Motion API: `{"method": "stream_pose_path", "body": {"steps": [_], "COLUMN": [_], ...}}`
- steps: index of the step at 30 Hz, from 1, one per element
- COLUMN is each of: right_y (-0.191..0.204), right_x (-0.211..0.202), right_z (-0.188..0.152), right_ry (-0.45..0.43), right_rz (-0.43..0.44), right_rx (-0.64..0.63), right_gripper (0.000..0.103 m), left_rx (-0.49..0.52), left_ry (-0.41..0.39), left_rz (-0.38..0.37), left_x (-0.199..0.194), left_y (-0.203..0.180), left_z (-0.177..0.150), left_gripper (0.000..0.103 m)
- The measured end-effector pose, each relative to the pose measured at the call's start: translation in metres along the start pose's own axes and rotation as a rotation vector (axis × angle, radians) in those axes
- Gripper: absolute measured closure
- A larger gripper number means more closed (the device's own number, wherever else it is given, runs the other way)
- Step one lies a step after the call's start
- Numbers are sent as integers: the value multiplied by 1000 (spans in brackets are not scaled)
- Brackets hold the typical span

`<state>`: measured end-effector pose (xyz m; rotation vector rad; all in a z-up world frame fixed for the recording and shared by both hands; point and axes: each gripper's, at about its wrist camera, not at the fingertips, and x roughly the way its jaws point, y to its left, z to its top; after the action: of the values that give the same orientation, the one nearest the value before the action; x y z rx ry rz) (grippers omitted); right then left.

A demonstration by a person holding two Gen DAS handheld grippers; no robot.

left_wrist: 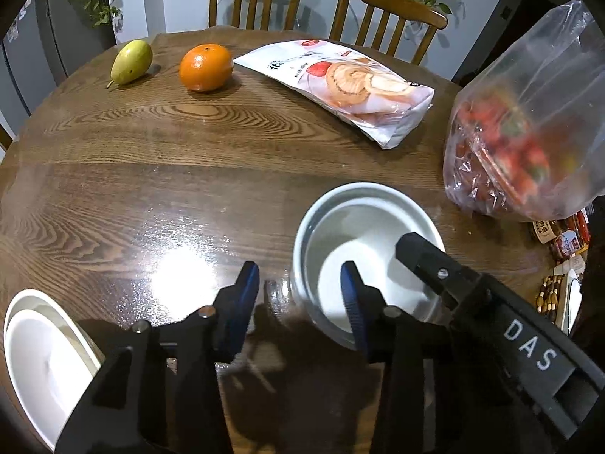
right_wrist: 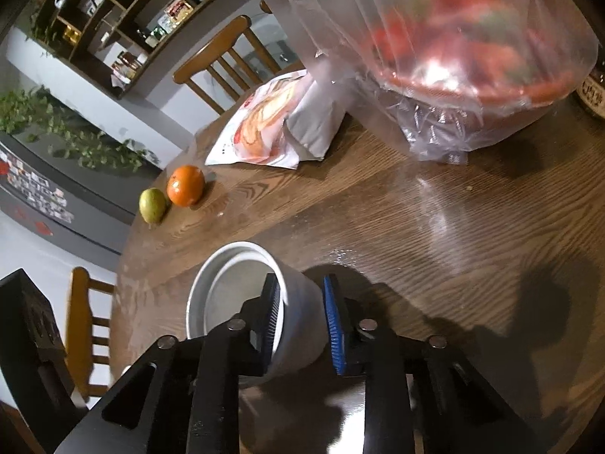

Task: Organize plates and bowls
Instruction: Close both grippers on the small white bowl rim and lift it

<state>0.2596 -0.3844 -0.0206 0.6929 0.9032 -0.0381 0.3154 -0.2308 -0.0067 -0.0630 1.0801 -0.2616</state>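
A white bowl [left_wrist: 363, 242] stands on the round wooden table [left_wrist: 159, 159], right of centre. My left gripper [left_wrist: 300, 295] is open; its jaws straddle the bowl's near-left wall, one blue pad [left_wrist: 349, 295] inside, the other outside. My right gripper [right_wrist: 300, 302] straddles the same bowl's wall [right_wrist: 302, 310], one finger inside and one outside, with a gap beside the outer pad [right_wrist: 334, 325]. It shows in the left wrist view as a black finger [left_wrist: 427, 261] over the bowl's right rim. Stacked white plates [left_wrist: 41, 363] lie at the table's near-left edge.
A pear [left_wrist: 130, 61], an orange [left_wrist: 206, 67] and a snack bag [left_wrist: 351, 87] lie at the far side. A clear plastic bag of red produce [left_wrist: 529, 125] stands right of the bowl. Small packets [left_wrist: 563, 238] and a beaded item lie at the right edge. Two wooden chairs [left_wrist: 382, 11] stand behind.
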Motion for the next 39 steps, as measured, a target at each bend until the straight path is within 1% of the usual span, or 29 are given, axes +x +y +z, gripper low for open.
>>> {"method": "stream_pose_path", "body": {"steps": [2, 3, 4, 8, 16, 21, 28, 33, 35, 39], "right_y": [-1, -2, -2, 3, 11, 26, 55, 76, 83, 94], "right_x": [6, 11, 14, 14, 11, 0, -14, -22, -23, -28], "right_z": [0, -1, -2, -2, -4, -5, -13, -21, -25, -31], "right_ry": [12, 32, 44, 43, 66, 40, 26, 19, 21, 18], "right_rz": [26, 29, 31, 18, 1, 1, 22, 51, 56, 77], "right_rx": [22, 33, 35, 25, 14, -19, -86, -145, -166, -203], "right_gripper": [79, 79, 79, 79, 80, 80, 80, 80, 80, 80], "left_rx": [5, 6, 1, 6, 12, 7, -24, -54, -64, -75], "left_ry": [9, 28, 50, 39, 38, 7, -39, -80, -80, -106], "left_rz": [8, 2, -5, -11, 14, -2, 3, 21, 21, 40], "left_x": [3, 7, 11, 11, 2, -16, -47, -69, -75, -90], "left_y": [-2, -3, -3, -2, -3, 1, 15, 27, 32, 42], "left_z": [0, 0, -1, 0, -3, -4, -10, -17, -20, -26], "left_gripper": [71, 81, 81, 81, 83, 83, 83, 83, 83, 83]}}
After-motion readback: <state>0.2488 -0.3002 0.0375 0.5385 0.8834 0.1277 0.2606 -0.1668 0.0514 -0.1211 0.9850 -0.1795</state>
